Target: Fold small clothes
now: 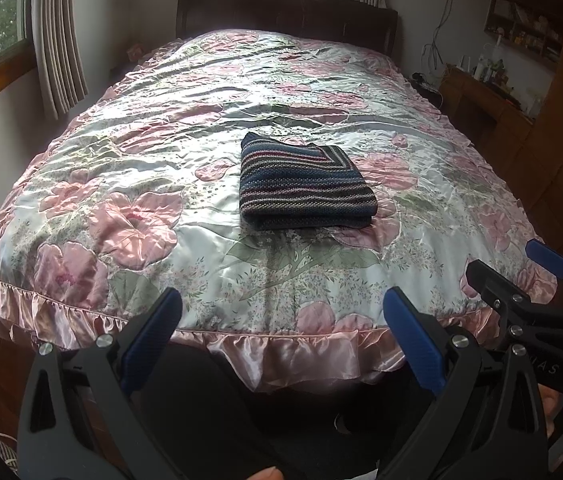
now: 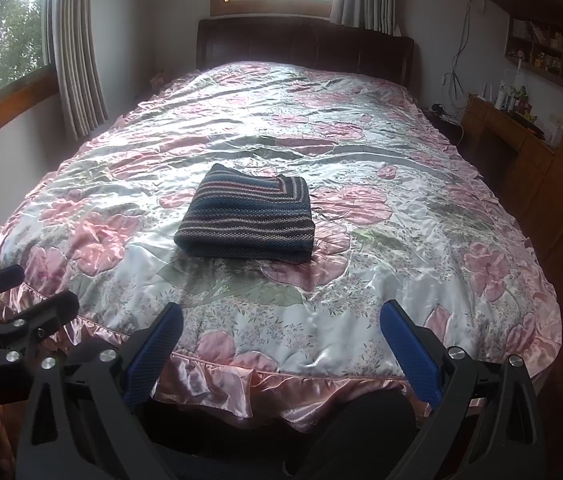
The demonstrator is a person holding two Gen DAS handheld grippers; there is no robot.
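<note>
Striped knitted sweater (image 1: 305, 186) lay folded on the floral bedspread (image 1: 161, 160); left claw (image 1: 281, 320) and right claw (image 2: 281, 330) hovered apart, empty, at the bed's foot.

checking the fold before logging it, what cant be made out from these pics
- Underside and inner layers of the folded striped knit: both views, hidden by its own top layer.
- Shelf items: too small in both views.
- Floor at the bed's foot: hidden by the open left gripper and open right gripper.
</note>
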